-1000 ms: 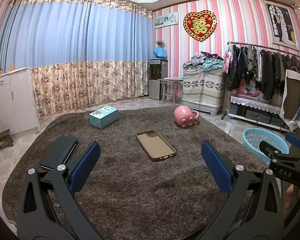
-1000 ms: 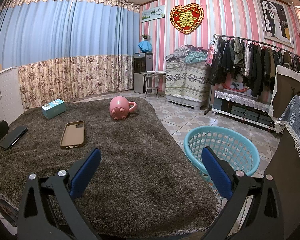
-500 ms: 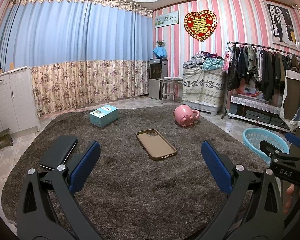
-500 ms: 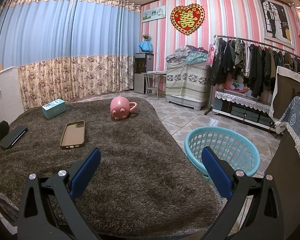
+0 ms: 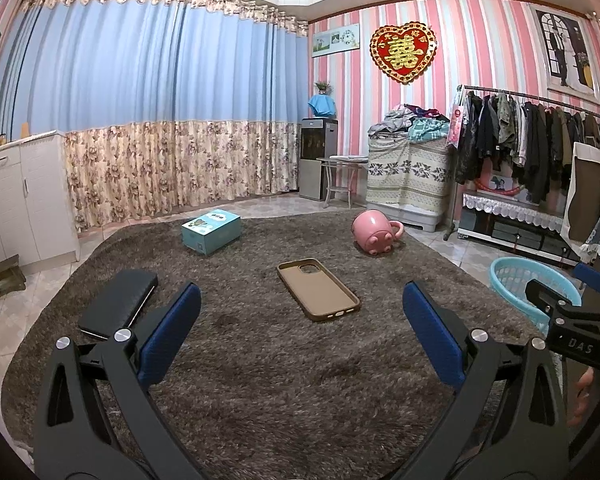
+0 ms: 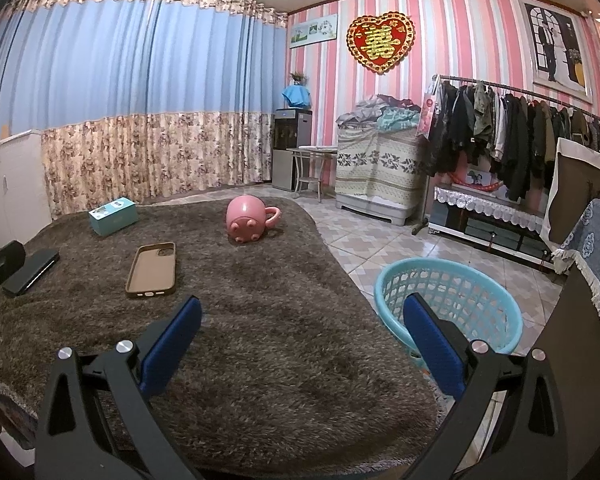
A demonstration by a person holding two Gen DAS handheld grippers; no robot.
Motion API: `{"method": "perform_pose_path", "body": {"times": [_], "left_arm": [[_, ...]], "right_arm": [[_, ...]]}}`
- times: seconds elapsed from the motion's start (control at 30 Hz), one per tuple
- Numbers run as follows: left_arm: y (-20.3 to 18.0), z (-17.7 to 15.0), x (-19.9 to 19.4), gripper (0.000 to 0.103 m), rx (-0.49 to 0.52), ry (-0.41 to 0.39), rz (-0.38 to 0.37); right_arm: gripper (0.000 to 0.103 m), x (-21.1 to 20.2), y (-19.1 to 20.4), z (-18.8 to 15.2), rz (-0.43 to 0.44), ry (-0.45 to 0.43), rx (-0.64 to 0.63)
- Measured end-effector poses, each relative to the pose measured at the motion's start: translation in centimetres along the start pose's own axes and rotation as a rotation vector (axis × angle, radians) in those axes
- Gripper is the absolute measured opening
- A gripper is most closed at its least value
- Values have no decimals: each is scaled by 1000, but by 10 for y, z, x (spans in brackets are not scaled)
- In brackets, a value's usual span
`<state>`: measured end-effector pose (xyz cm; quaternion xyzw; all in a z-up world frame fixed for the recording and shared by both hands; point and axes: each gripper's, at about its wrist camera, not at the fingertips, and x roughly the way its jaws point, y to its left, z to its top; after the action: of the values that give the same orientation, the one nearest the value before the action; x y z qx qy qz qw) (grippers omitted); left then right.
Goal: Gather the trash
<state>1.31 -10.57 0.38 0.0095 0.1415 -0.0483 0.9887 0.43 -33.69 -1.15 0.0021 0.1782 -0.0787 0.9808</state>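
The brown shag rug (image 5: pixel 260 360) lies under both my grippers. The teal basket (image 6: pixel 448 292) sits on the floor right of my right gripper (image 6: pixel 302 338), one blue pad covering part of its near rim. My left gripper (image 5: pixel 302 338) and the right both hang spread wide, empty. Ahead of the left: teal box (image 5: pixel 211 231), label unreadable; pink mug (image 5: pixel 374 232) on its side; brown phone case (image 5: pixel 318 289); black case (image 5: pixel 118 309), partly behind my left finger. "DAS" is printed on my right gripper's body.
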Motion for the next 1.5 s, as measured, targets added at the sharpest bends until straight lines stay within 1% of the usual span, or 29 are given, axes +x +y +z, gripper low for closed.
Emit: {"method": "perform_pose_path", "body": {"times": [0.13, 0.2, 0.37, 0.47, 0.6, 0.67, 0.73, 0.77, 0.8, 0.87, 0.93, 1.0, 1.07, 1.1, 1.2, 1.3, 1.37, 1.5], "left_arm": [[-3, -8, 7, 98, 3, 2, 11], [-1, -11, 12, 98, -3, 8, 16], [14, -14, 26, 98, -23, 29, 49], [25, -12, 33, 98, -17, 20, 76], [43, -7, 40, 98, 15, -9, 141], [60, -3, 50, 98, 0, -4, 163], [73, 0, 58, 98, -8, 0, 188], [87, 4, 66, 98, -17, 0, 219], [94, 5, 69, 98, -25, -1, 235], [115, 9, 76, 98, -69, 8, 280], [131, 11, 78, 98, -108, 15, 305], [141, 13, 77, 98, -102, 6, 336], [143, 16, 75, 98, -86, 0, 356], [142, 17, 75, 98, -83, -1, 358], [138, 21, 70, 98, -83, 3, 329], [122, 23, 63, 98, -64, -4, 298], [105, 23, 58, 98, -50, 2, 259], [79, 23, 53, 98, -30, 14, 181]], "right_arm": [[99, 4, 4, -1, 2, 1, -5], [99, 4, 5, 0, 7, -22, -11], [99, 17, 12, -2, -1, -26, -39], [99, 31, 14, -3, -2, -15, -48], [99, 48, 12, 3, 22, 5, -22], [99, 58, 11, 7, 7, -4, -29], [99, 75, 8, 16, 13, 11, -21], [99, 81, 7, 18, 18, 15, -17], [99, 89, 7, 23, 20, 17, -21], [99, 101, 9, 30, 15, 12, -35], [99, 108, 11, 34, 13, 11, -39], [99, 110, 14, 36, 14, 8, -47], [99, 108, 17, 33, 18, 14, -51], [99, 107, 18, 32, 24, 21, -49], [99, 97, 20, 31, 28, 23, -48], [99, 84, 21, 32, 12, 16, -50], [99, 75, 22, 32, 5, 18, -50], [99, 59, 28, 27, 17, 22, -44]]}}
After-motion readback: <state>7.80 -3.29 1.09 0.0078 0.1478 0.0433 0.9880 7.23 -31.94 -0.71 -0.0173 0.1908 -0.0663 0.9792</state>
